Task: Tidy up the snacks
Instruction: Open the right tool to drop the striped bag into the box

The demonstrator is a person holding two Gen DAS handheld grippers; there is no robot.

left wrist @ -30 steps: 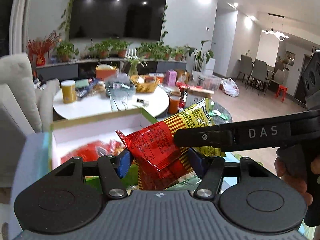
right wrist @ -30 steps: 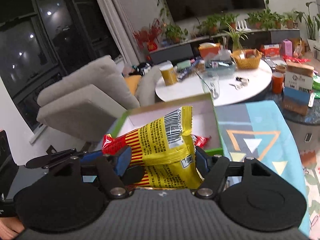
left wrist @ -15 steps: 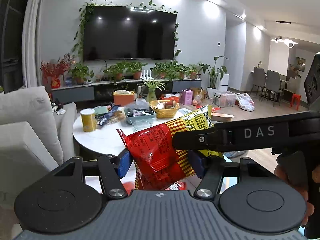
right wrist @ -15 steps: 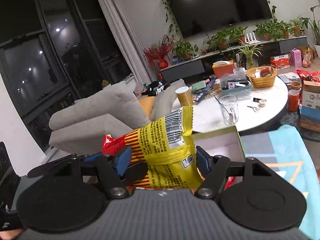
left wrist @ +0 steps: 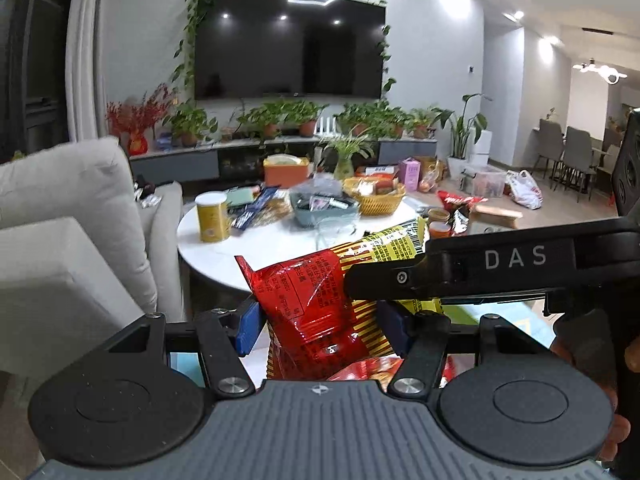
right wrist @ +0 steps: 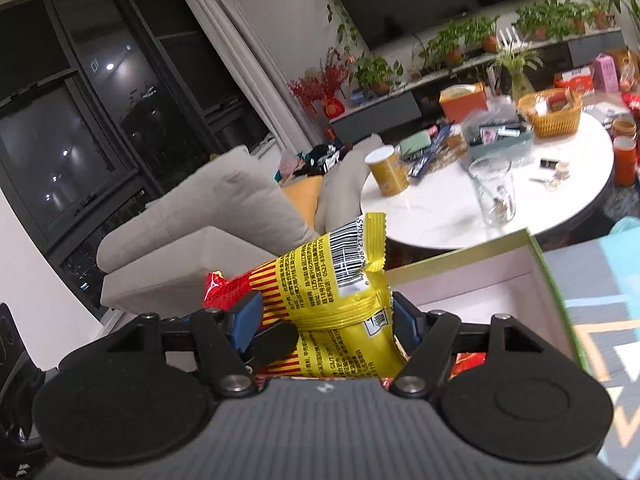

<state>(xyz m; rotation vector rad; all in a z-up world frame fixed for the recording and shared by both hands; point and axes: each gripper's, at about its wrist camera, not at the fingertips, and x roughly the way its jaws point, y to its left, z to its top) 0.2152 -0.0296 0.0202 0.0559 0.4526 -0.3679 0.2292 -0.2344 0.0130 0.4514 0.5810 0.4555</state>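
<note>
Between both grippers' fingers: left gripper [left wrist: 320,318] and right gripper [right wrist: 326,320] both clamped on the red-yellow snack packet [right wrist: 340,292]. Mid-carry; next, probably lower into the green-rimmed box [right wrist: 556,276] just right of the right gripper.

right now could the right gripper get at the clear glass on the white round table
Probably not yet: the right gripper is shut on the snack packet, which the left gripper also clamps. The glass stands unobstructed on the table, beyond the box.

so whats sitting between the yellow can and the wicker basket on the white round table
In the left wrist view, dark blue snack packs and a grey-green tray of small items lie between the yellow can and wicker basket.
</note>
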